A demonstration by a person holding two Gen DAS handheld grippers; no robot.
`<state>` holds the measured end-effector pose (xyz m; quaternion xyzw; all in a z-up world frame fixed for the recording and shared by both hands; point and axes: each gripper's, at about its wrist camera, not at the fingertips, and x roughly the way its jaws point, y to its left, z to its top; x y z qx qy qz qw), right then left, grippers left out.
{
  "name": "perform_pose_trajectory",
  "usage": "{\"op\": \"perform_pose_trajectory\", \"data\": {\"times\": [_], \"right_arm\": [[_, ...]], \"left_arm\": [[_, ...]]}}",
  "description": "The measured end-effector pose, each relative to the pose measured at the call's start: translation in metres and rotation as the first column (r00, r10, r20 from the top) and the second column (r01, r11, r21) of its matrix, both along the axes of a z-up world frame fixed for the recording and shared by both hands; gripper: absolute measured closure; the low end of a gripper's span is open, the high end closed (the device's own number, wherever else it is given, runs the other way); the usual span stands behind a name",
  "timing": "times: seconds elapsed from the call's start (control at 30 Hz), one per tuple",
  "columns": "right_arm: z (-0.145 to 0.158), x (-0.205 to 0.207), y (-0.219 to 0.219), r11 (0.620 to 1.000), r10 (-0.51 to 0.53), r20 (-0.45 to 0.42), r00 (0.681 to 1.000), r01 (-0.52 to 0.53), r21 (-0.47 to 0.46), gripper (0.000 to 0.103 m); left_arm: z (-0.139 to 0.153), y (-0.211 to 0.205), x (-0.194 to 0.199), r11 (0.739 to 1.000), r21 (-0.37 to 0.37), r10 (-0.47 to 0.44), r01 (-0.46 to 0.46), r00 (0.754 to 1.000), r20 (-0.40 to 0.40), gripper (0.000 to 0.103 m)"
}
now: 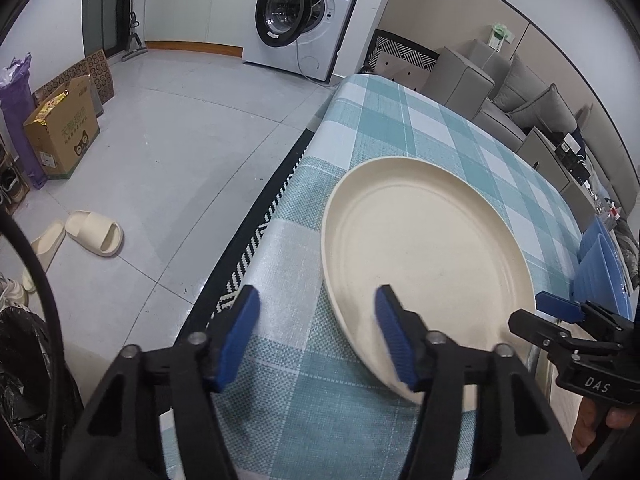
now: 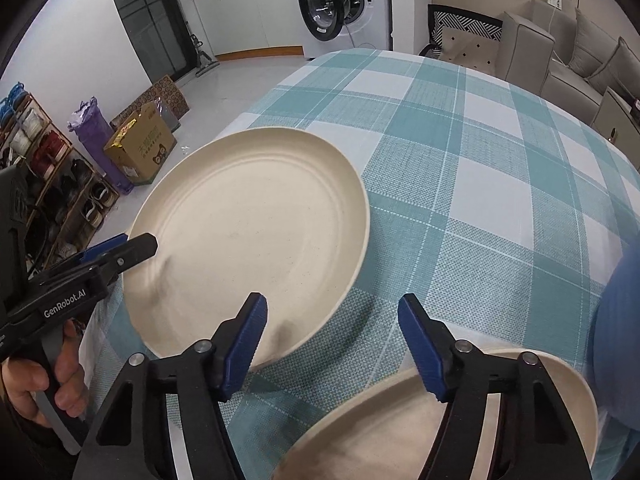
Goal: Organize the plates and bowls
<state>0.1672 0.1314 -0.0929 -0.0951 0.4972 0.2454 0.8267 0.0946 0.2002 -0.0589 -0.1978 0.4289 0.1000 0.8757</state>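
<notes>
The left gripper's (image 1: 316,336) blue-padded fingers (image 1: 240,332) stood spread, holding nothing; its right pad overlapped the near rim of a cream plate (image 1: 424,256). The right gripper (image 2: 332,344) likewise gaped empty. Just ahead of both, that plate was round, matte and shallow, with faint concentric rings, tilted off the teal checked tablecloth (image 2: 480,184). Beneath the right fingers lay a second cream plate (image 2: 380,432). Beyond, a blue dish (image 1: 600,264) sat at the right.
</notes>
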Motion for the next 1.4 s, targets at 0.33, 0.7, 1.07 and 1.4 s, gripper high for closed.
{"op": "perform_pose_trajectory", "data": {"times": [0.33,0.7,1.07,1.4], "right_arm": [[-0.004,-0.004,0.01,0.999,0.033,0.0,0.999,-0.033,-0.021,0.054],[-0.004,-0.007,0.013,0.998,0.045,0.027,0.999,-0.044,-0.045,0.071],[0.0,-0.013,0.014,0.998,0.048,0.061,0.997,-0.045,-0.054,0.072],[0.002,-0.014,0.014,0.998,0.046,0.067,0.997,-0.043,-0.05,0.072]], "left_arm": [[0.0,-0.004,0.0,0.999,0.011,-0.036,0.036,0.999,-0.008,0.071],[0.002,-0.02,0.003,0.994,0.061,-0.094,0.095,0.995,-0.017,0.083],[0.003,-0.024,0.003,0.991,0.094,-0.095,0.096,0.995,-0.017,0.083],[0.009,-0.026,-0.001,0.99,0.099,-0.095,0.095,0.995,-0.008,0.083]]}}
